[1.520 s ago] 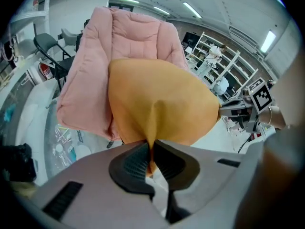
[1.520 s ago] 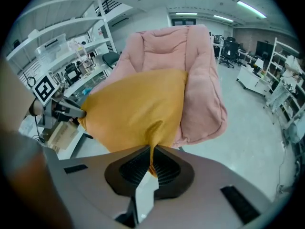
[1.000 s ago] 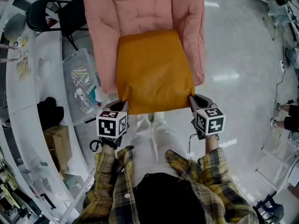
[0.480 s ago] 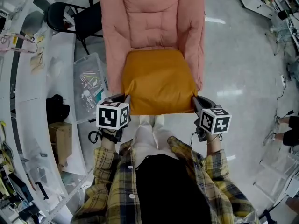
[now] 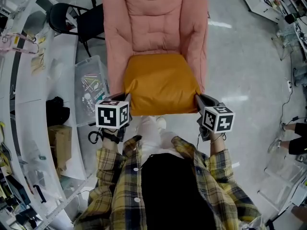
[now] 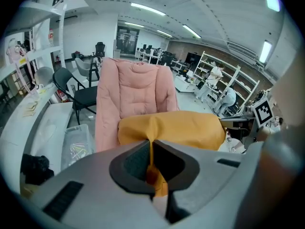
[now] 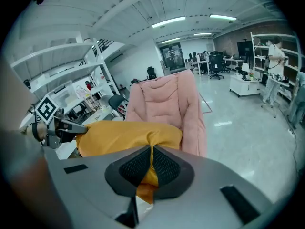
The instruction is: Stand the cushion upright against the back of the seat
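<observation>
An orange cushion (image 5: 162,83) is held over the seat of a pink padded chair (image 5: 155,23), its near edge lifted toward me. My left gripper (image 5: 125,98) is shut on the cushion's near left corner (image 6: 151,149). At the near right corner (image 7: 151,159) my right gripper (image 5: 197,98) is shut on the fabric. Both gripper views show orange cloth pinched between the pads, with the cushion (image 6: 174,128) stretching ahead toward the chair back (image 6: 136,92). The pink chair back (image 7: 167,99) stands upright behind the cushion (image 7: 126,135).
A clear plastic bin (image 5: 90,87) of small items sits on the floor left of the chair. A black chair (image 5: 72,18) stands at the back left. A curved white counter (image 5: 29,104) with a cardboard box (image 5: 60,143) runs along the left. Shiny floor lies to the right.
Both grippers have risen with the cushion's near corners, lifting its front edge. The cushion now appears shorter from above, tilting up toward the chair back.
</observation>
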A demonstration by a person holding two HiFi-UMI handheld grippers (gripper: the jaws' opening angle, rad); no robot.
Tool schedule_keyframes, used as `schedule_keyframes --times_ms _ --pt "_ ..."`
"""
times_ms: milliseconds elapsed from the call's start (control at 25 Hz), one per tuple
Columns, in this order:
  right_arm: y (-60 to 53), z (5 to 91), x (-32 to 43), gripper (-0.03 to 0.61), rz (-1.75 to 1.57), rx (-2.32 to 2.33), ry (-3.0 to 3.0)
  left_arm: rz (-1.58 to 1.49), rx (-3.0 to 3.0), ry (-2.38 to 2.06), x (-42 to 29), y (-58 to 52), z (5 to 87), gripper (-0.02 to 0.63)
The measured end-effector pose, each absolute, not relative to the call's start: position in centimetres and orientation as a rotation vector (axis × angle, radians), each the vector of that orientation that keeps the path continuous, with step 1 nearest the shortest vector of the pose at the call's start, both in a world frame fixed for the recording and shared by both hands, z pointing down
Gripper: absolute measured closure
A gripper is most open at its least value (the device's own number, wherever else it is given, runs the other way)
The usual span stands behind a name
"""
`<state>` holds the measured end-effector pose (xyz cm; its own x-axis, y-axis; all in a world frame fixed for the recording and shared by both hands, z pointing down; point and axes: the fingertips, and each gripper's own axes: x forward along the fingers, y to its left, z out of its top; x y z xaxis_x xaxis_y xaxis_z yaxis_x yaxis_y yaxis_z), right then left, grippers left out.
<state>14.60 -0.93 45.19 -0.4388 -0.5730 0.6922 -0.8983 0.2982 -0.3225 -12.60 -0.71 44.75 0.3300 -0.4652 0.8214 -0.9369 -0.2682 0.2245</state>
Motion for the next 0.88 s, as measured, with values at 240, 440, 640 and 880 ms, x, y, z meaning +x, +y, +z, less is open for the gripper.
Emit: schedule_keyframes --times_ms 240,440,640,880 --pt "-4.2 44.8 14.3 0.549 0.917 1.309 -2.116 0.839 1.885 -1.252 -12.7 -3.7 44.7 0.591" --pt "-7.5 45.8 13.2 0.548 0.902 1.302 -2.085 0.846 1.886 -1.231 -13.6 -7.0 45.6 0.589" --pt "-13.0 45.3 12.1 0.548 0.921 1.317 -2.1 0.825 1.924 -1.208 -14.4 -12.6 45.1 0.583" --pt "-21.2 43.4 10.3 0.548 0.916 1.34 -2.11 0.795 1.959 -1.227 -16.1 -20.8 44.2 0.574"
